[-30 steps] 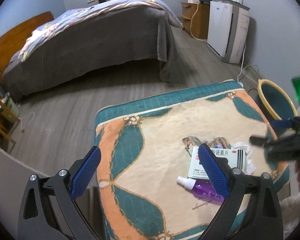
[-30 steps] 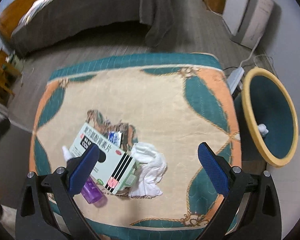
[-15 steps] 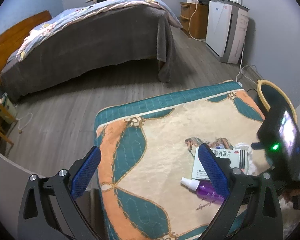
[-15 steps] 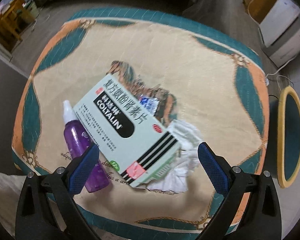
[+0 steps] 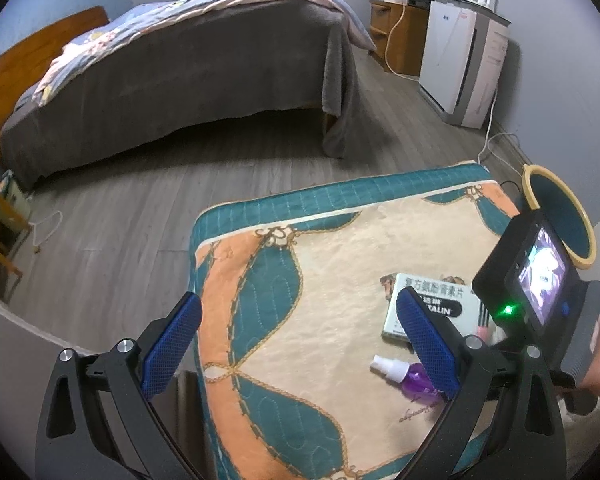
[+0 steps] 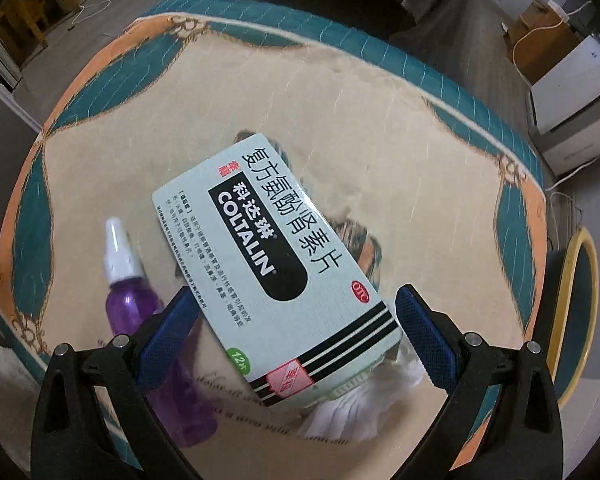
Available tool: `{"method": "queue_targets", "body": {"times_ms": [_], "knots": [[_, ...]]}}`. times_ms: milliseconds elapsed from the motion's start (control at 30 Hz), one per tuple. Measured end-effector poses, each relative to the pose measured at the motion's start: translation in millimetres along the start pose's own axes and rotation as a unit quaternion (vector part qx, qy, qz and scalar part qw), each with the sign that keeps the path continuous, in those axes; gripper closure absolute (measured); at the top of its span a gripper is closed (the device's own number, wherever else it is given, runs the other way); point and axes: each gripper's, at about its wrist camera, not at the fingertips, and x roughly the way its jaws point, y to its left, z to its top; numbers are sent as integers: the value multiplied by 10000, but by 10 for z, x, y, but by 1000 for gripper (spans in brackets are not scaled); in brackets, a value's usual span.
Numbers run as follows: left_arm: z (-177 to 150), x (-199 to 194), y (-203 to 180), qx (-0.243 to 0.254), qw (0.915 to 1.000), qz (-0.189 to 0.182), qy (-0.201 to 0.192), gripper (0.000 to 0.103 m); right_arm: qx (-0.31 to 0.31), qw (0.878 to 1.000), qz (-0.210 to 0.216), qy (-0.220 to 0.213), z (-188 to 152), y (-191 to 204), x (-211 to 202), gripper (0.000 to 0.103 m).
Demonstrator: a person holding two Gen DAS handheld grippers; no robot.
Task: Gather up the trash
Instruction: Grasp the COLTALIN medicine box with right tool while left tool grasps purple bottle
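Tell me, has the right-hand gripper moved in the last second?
Yes. The right gripper has come down toward the medicine box, which now fills far more of its view against the patterned cloth.

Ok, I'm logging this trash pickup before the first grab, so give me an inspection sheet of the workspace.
Surface: quilted teal, orange and cream cover, flat.
Job's things: pale green cardboard medicine box partly over crumpled white tissue; purple plastic spray bottle lying beside box.
Clutter: nothing seen.
Grippers: right gripper open, straddling the box's near end; left gripper open, empty.
Cables: white cords on floor by white appliance.
Surroundings: yellow-rimmed teal bin beside surface; bed with grey blanket.
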Motion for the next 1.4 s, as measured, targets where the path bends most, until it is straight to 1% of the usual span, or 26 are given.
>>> {"method": "queue_targets", "body": {"times_ms": [100, 167, 300, 367, 400, 500, 567, 600, 633, 667, 700, 767, 900, 1000, 1100, 1200, 1233, 1333, 1400], "knots": [[0, 19, 18, -63, 10000, -16, 33, 6, -67, 9999, 79, -52, 50, 35, 17, 6], [1, 37, 22, -83, 9999, -17, 67, 6, -84, 9998, 148, -76, 21, 46, 3, 6], [-23, 70, 29, -79, 9999, 2, 147, 6, -124, 9997, 211, 70, 118, 37, 96, 6], [-21, 72, 30, -106, 9998, 10, 165, 6, -341, 9994, -47, 54, 150, 89, 106, 6], [-18, 70, 35, -138, 9998, -14, 165, 6, -611, 9979, -227, -17, 171, 159, 100, 6], [-12, 74, 51, -208, 9996, -80, 168, 6, -904, 9953, -318, -113, 214, 259, 124, 6], [-23, 93, 47, -188, 9996, -62, 207, 6, -811, 9964, -221, -124, 266, 248, 163, 6], [-26, 101, 43, -171, 9996, -44, 228, 6, -737, 9972, -108, -118, 277, 228, 177, 6], [-27, 111, 41, -158, 9996, -31, 248, 6, -687, 9976, -18, -119, 277, 229, 177, 8], [-26, 125, 43, -152, 9995, -12, 273, 6, -637, 9978, 121, -108, 277, 204, 181, 14], [-26, 137, 47, -155, 9994, 8, 301, 6, -603, 9980, 179, -111, 270, 182, 172, 15], [-26, 159, 57, -200, 9992, 33, 342, 6, -510, 9984, 239, -104, 237, 91, 123, 21], [-32, 165, 18, -262, 9989, 29, 380, 6, -266, 9991, 329, -85, 175, -191, -53, 25], [-68, 173, -105, -213, 9986, 90, 482, 6, -95, 9998, 195, -27, 116, -396, -224, 27], [-136, 163, -302, -175, 9982, 44, 576, 6, 62, 10000, 30, -16, -10, -556, -446, 27], [-233, 182, -581, 20, 9977, 145, 669, 6, 106, 9988, -472, 92, -171, -726, -603, 27], [-266, 202, -665, 69, 9974, 183, 700, 6, 167, 9980, -603, 123, -259, -862, -624, 27], [-421, 328, -881, 26, 9956, 71, 939, 6, 573, 9961, -608, 281, -449, -1124, -576, 29], [-559, 466, -1008, -62, 9922, -82, 1244, 7, 783, 9945, -586, 376, -558, -1180, -508, 29]]}}
